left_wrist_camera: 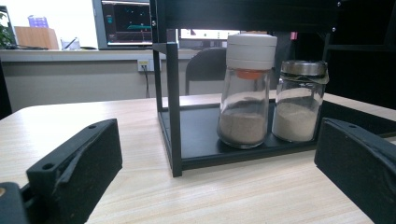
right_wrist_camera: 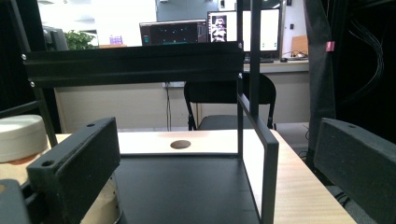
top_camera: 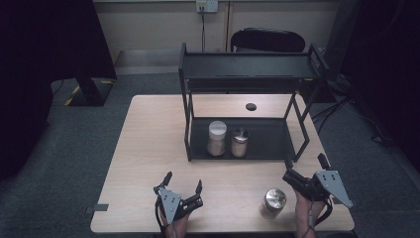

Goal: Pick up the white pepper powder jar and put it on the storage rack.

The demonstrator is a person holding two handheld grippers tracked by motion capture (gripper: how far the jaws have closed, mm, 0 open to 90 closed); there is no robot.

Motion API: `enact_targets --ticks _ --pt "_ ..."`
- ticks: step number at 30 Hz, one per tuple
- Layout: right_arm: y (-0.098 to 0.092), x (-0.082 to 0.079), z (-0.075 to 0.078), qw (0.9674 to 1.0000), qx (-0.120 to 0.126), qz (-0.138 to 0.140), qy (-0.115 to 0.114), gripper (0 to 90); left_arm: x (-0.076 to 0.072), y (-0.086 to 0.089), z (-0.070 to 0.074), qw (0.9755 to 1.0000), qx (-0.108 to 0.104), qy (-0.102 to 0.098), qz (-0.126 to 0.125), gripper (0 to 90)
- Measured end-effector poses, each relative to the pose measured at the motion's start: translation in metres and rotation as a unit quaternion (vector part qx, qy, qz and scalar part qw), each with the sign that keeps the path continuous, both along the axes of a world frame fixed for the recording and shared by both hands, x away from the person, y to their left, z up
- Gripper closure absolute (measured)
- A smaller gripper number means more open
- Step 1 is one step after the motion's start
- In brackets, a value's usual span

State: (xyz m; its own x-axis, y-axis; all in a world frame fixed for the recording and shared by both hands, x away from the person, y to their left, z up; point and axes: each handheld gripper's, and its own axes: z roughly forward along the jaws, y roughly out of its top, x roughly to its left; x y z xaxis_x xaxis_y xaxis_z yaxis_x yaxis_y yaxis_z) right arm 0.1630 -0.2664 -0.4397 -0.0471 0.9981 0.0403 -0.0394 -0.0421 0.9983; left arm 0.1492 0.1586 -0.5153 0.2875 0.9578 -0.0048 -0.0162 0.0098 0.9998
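Note:
A black two-tier rack [top_camera: 297, 144] stands on the wooden table [top_camera: 148, 148]. On its lower shelf a white-lidded glass jar [top_camera: 217, 138] and a shorter metal-lidded jar [top_camera: 239, 142] stand side by side, both part-filled with beige powder. Another metal-lidded jar [top_camera: 273, 202] stands on the table near the front edge. My left gripper [top_camera: 183, 181] is open in front of the rack, facing the white-lidded jar [left_wrist_camera: 247, 93] and the metal-lidded jar [left_wrist_camera: 299, 100]. My right gripper [top_camera: 304, 163] is open at the rack's front right corner, just right of the loose jar. A white lid [right_wrist_camera: 18, 137] is partly hidden behind its left jaw.
The rack's upper shelf [top_camera: 247, 67] overhangs the lower one. A round hole [top_camera: 251, 106] sits in the table behind the rack. A black chair [top_camera: 267, 40] stands beyond the table. The right half of the lower shelf [right_wrist_camera: 187, 186] is bare.

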Motion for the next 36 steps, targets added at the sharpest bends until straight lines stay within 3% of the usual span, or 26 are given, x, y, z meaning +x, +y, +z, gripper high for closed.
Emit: enact_targets --ticks 12,36 --pt "-0.006 0.002 -0.014 0.9999 0.004 -0.008 0.008 0.0 0.000 0.000 0.000 1.0000 0.000 0.000 0.000 0.3" --pt "-0.007 0.011 -0.046 0.9977 0.000 -0.044 0.052 0.0 0.000 0.000 0.000 1.0000 0.000 0.000 0.000 0.3"
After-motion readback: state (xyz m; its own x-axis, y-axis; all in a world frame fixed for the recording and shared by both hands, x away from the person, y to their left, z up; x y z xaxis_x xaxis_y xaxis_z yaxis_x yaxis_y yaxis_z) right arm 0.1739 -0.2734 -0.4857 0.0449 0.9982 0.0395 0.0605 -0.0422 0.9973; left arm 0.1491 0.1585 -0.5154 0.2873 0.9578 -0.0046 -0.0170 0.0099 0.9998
